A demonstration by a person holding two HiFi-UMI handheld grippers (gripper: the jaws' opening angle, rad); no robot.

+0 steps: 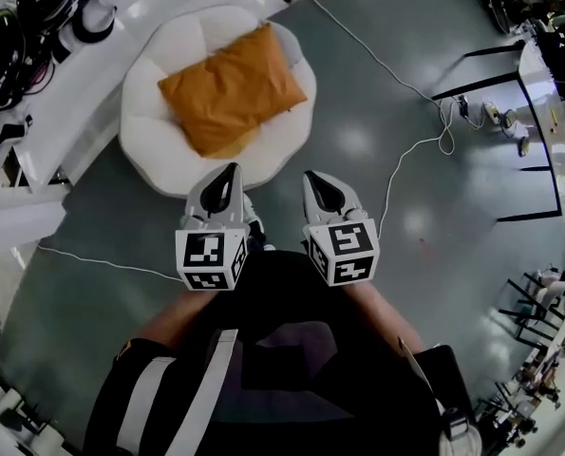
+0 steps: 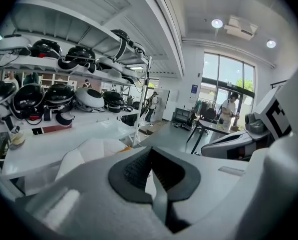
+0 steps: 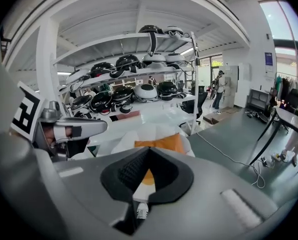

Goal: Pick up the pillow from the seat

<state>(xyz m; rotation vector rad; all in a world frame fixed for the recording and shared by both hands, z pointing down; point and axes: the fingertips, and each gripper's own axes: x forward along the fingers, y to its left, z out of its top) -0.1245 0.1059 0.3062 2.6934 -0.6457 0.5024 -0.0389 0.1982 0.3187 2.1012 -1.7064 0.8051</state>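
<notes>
An orange pillow [image 1: 230, 88] lies slantwise on a round white padded seat [image 1: 149, 155] in the upper middle of the head view. In the right gripper view the pillow [image 3: 159, 143] peeks over the jaws, on the white seat [image 3: 123, 143]. Both grippers hang side by side in front of the person, short of the seat's near edge. My left gripper [image 1: 227, 175] is shut and holds nothing. My right gripper [image 1: 322, 180] is shut and empty too. In the left gripper view the seat [image 2: 91, 151] shows past the closed jaws, with a sliver of orange at its edge.
White shelving with several black helmets [image 2: 48, 91] stands left of the seat. A white cable [image 1: 401, 155] snakes over the grey floor to the right, and another cable [image 1: 92, 259] runs at left. Black-framed tables [image 1: 524, 122] stand at far right. A person [image 2: 229, 110] stands far off by the windows.
</notes>
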